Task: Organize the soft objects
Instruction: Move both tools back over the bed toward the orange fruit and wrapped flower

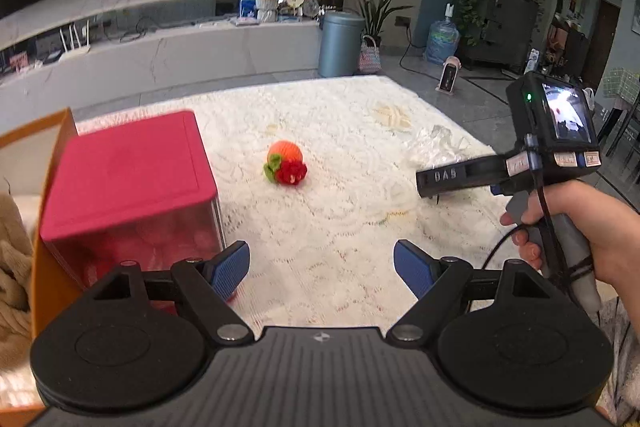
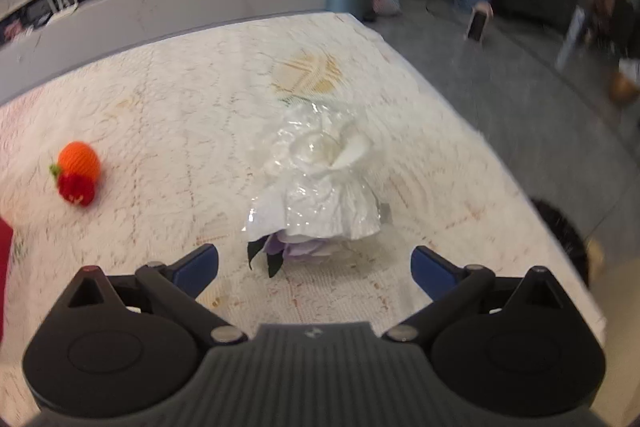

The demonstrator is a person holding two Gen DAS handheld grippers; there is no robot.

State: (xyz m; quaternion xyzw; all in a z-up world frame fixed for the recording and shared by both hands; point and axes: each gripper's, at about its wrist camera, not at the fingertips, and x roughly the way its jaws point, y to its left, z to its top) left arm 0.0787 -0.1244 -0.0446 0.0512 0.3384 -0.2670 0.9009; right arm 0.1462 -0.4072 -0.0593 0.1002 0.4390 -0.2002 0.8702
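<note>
the left gripper (image 1: 321, 265) is spread wide with nothing between its blue pads (image 1: 230, 267), hanging above the white lace cloth (image 1: 340, 227). straight ahead of it, well apart, sits the knitted orange and red toy (image 1: 286, 163). just off its left finger stands a red-lidded clear box (image 1: 128, 179), with an orange container wall (image 1: 52, 267) and some beige fuzzy fabric (image 1: 12, 267) further left. off to its right a person's hand (image 1: 580, 235) grips the handle of the other tool, whose small screen is lit

the right gripper (image 2: 315, 267) is also spread wide and holds nothing. just ahead of its fingertips, roughly centred between them, lies a plastic-wrapped white bundle (image 2: 320, 183) with pale purple petals (image 2: 304, 247) and dark leaves poking out at the near end; it is close to the gripper but not touching it. the knitted toy (image 2: 77, 171) lies well off to this gripper's left and further ahead. this view is blurred
</note>
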